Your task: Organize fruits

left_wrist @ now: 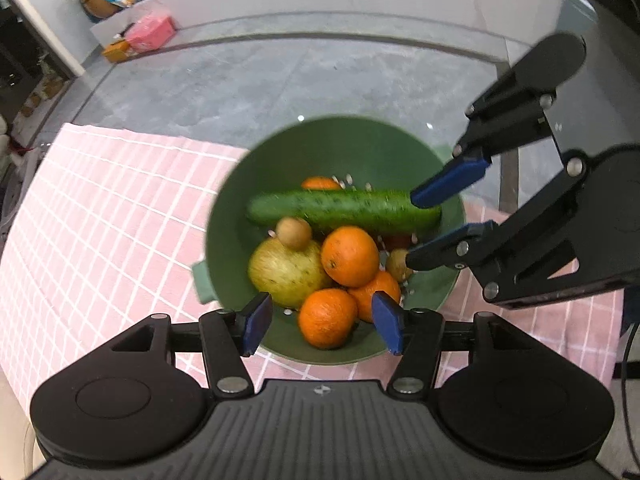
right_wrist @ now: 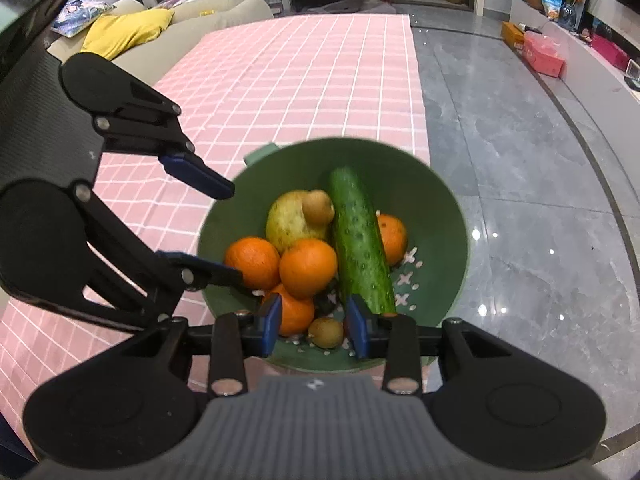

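Two black grippers were seen over a green bowl, which stood on a pink checked cloth at the edge nearest a grey marble floor. Far off, a pink box was set on a low white ledge, and a sofa with a yellow cushion was seen beyond the cloth. Nothing was found blocking the bowl from above.

Inside the bowl, a long cucumber was laid across the far side, over an orange. A yellow-green apple was placed at the left, with a small brown fruit resting on it, and three oranges were heaped near it. One orange was seen between the parted pads of the left gripper, which were not touching it. The right gripper was held narrowly parted and empty, with a small brown fruit seen between its tips, just beside the cucumber's end.
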{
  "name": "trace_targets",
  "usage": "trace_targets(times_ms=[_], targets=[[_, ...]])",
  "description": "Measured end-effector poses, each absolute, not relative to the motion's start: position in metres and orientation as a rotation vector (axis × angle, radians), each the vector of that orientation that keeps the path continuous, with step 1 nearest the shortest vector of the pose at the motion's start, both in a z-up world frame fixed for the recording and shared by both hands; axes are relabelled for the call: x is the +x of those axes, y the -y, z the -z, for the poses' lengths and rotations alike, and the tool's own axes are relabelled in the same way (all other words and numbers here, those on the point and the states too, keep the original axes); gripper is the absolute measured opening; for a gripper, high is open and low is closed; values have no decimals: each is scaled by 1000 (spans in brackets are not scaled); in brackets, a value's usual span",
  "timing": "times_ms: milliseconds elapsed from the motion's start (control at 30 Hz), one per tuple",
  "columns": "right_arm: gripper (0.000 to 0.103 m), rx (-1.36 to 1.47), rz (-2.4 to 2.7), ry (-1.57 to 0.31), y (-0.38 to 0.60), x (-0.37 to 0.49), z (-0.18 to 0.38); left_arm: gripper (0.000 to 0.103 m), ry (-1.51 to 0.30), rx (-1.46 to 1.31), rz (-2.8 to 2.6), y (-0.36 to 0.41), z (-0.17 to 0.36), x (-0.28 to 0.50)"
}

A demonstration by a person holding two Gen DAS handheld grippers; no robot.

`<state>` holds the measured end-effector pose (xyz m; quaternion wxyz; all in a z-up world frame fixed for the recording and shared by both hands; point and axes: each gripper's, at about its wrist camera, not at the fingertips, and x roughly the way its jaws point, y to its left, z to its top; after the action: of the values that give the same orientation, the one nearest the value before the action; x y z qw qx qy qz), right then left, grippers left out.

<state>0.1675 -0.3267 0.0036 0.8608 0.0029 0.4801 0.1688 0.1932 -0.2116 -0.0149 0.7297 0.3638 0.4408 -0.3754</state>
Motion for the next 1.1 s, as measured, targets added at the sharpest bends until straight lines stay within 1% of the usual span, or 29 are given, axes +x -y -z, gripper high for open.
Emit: trace_targets(times_ms=[233,333,367,400,433,467,500,600,633,700,733,800,867,967,1100], targets=[[37,43,-306,-991,332,155,-43,71,-988,616,682,196,-29,188],[46,66,-285,-982,335,146,-61,72,-999,540,601,190,-43,181],[47,70,-277,-982,336,144,-66,72,-1003,520,573,189,-47,179],[48,76,-269,-982,338,141,-71,73,-1006,492,538,187,-51,177],[53,85,-254,-984,339,138,-77,74,-1010,464,498,186,-54,174],[56,94,-239,-987,341,135,-81,76,-1014,434,454,184,-57,171],[57,101,-230,-988,343,133,-86,78,-1017,402,414,183,-60,168],[69,122,-205,-985,347,126,-96,82,-1011,339,322,182,-63,156],[69,123,-199,-983,348,124,-99,82,-1006,325,300,181,-64,152],[72,131,-187,-979,350,119,-101,86,-997,297,258,181,-63,143],[77,135,-179,-978,351,116,-101,86,-990,292,241,182,-63,139],[80,139,-165,-960,354,109,-101,86,-970,297,208,186,-61,131],[85,143,-147,-943,357,102,-100,88,-954,274,175,186,-59,123],[89,128,-126,-917,359,91,-95,89,-955,213,130,185,-55,112],[89,123,-107,-906,363,81,-85,89,-950,156,81,186,-49,99]])
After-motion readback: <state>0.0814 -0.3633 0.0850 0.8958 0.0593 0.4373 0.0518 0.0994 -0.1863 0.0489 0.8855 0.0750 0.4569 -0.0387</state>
